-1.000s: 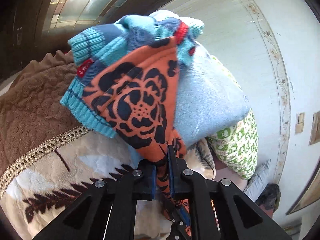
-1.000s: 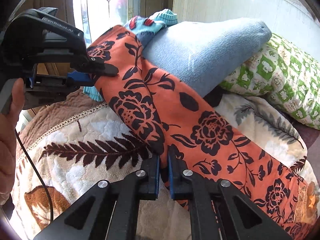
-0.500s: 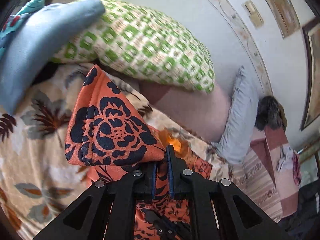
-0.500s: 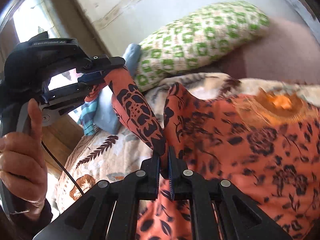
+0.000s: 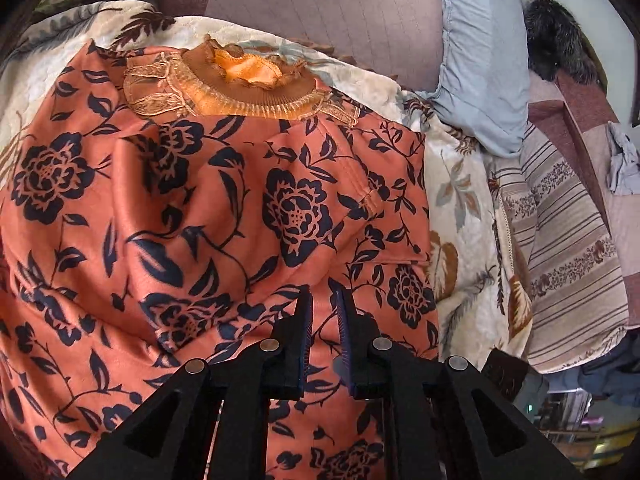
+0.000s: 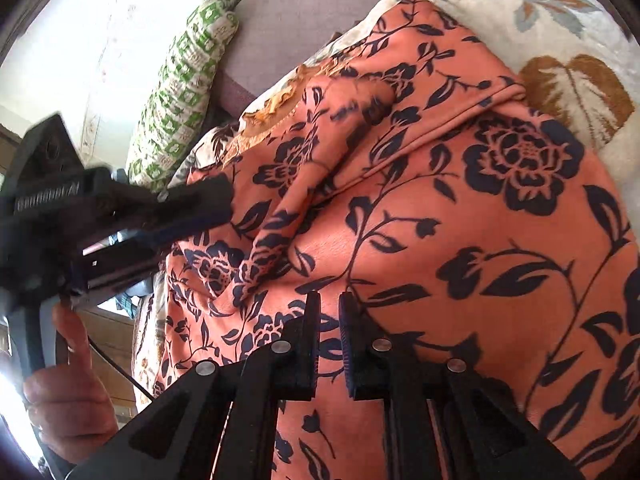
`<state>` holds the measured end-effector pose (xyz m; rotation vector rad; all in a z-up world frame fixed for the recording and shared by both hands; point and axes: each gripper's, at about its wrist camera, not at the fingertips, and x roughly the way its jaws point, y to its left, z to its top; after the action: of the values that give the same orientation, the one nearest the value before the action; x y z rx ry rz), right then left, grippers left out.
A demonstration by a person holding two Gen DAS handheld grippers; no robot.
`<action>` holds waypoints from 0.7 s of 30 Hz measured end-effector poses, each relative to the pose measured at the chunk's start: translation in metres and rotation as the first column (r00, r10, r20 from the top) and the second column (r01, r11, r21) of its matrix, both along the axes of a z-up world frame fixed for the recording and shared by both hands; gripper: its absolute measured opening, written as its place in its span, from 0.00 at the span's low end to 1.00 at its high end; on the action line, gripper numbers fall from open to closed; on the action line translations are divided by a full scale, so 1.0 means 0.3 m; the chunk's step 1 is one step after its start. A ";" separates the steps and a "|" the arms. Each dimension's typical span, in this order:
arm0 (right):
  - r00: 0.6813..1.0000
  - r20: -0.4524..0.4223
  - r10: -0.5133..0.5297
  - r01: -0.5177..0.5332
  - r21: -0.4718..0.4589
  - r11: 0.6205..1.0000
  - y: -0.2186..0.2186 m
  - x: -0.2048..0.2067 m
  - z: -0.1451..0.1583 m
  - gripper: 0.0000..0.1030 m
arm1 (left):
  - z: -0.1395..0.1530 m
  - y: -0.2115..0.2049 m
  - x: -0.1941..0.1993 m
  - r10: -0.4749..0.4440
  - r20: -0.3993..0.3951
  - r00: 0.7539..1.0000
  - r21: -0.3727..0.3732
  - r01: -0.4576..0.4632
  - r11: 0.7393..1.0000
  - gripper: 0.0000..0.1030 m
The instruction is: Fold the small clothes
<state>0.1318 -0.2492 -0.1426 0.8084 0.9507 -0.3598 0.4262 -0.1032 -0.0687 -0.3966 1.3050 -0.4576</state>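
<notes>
I have just swung the sleeve across from the pile by the window, and now the orange blouse with black flower print (image 5: 208,216) lies spread over the cream leaf-patterned blanket (image 5: 460,184), its ruffled collar (image 5: 236,80) toward the top of the frame. Both tools are letting go: the left gripper (image 5: 323,300) is opening, its jaws a narrow gap apart with cloth beneath but nothing pinched, and the right gripper (image 6: 329,308) is opening likewise over the fabric. I judge this sleeve fold laid, with more folds to come. A green-checked pillow (image 6: 180,80) sits at upper left, a pale blue pillow (image 5: 480,60) at upper right; neither crowds the garment. Wrinkles near the middle may need smoothing.
</notes>
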 end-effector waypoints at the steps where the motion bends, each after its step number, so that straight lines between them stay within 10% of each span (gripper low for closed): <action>1: 1.000 0.018 -0.024 0.024 0.000 1.000 -0.022 -0.009 0.016 0.14 | 0.018 0.058 -0.022 0.026 0.013 1.000 -0.022 -0.026 0.999 0.20; 5: 0.987 0.098 -0.128 0.125 0.030 0.992 -0.109 -0.030 0.066 0.38 | 0.068 0.378 -0.109 0.221 0.079 0.972 -0.028 -0.220 0.975 0.51; 11: 0.983 0.111 -0.143 0.138 0.053 0.989 -0.218 0.125 0.070 0.50 | -0.048 0.742 -0.116 0.468 -0.083 0.880 -0.130 -0.475 0.870 0.51; 20: 0.975 0.034 -0.219 0.216 0.086 0.973 -0.301 0.286 -0.084 0.51 | -0.210 0.659 -0.031 0.456 -0.162 0.875 -0.113 -0.475 0.873 0.48; 21: 0.978 0.033 -0.208 0.205 0.083 0.975 -0.300 0.297 -0.087 0.38 | -0.224 0.645 -0.015 0.464 -0.171 0.869 -0.099 -0.483 0.870 0.38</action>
<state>0.2208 -0.3393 -0.1688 0.9877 0.8483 -0.4855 0.4218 0.0902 -0.1360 -0.8591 1.2606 -0.1012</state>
